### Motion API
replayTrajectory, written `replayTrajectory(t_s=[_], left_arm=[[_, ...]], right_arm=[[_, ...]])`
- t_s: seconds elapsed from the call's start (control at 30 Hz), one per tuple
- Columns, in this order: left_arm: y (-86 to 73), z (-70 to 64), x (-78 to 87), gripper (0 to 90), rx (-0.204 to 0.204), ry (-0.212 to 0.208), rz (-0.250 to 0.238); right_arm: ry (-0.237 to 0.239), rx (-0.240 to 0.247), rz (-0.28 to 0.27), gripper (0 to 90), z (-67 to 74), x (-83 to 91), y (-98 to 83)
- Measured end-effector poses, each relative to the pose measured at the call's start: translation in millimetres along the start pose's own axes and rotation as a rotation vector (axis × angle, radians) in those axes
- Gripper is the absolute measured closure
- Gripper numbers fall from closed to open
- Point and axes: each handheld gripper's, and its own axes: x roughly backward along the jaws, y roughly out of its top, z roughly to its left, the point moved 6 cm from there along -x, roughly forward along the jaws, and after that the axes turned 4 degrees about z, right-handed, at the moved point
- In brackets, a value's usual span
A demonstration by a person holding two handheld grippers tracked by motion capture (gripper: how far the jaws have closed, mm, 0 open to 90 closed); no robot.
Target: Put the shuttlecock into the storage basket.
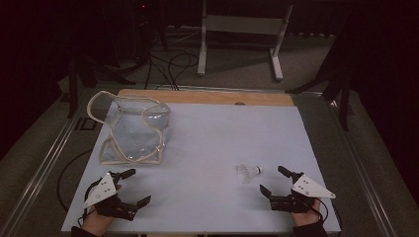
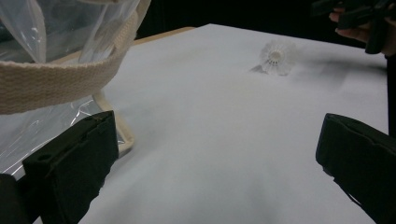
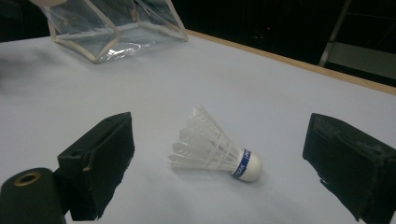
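A white shuttlecock with a blue band lies on its side on the white table top, right of centre; it is also in the left gripper view and the right gripper view. A clear plastic bag with cream webbing trim slumps at the left. My right gripper rests open near the front right, its jaws wide with the shuttlecock just ahead between them, untouched. My left gripper rests open at the front left, just in front of the bag, with nothing between its jaws.
A wooden strip runs along the table's far edge. Beyond it stand a metal frame and cables on the floor. Metal rails flank the table. The other hand and its gripper appear far off in the left gripper view.
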Motion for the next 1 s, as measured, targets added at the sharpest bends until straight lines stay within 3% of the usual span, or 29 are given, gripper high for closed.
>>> replayTrajectory(t_s=[0.17,0.37,1.0], left_arm=[[0.7,2.5,2.1,0.5,0.02,0.007,-0.009],[-0.5,2.7,2.2,0.5,0.012,0.011,0.004],[-1.1,-0.9,-2.2,0.5,0.026,-0.019,0.034]], right_arm=[[0.017,-0.011,0.002,8.9,-0.1,-3.8,-0.6],[0.022,-0.002,0.015,8.9,2.5,-5.7,-1.3],[0.04,-0.009,0.042,8.9,4.6,-11.8,-4.7]])
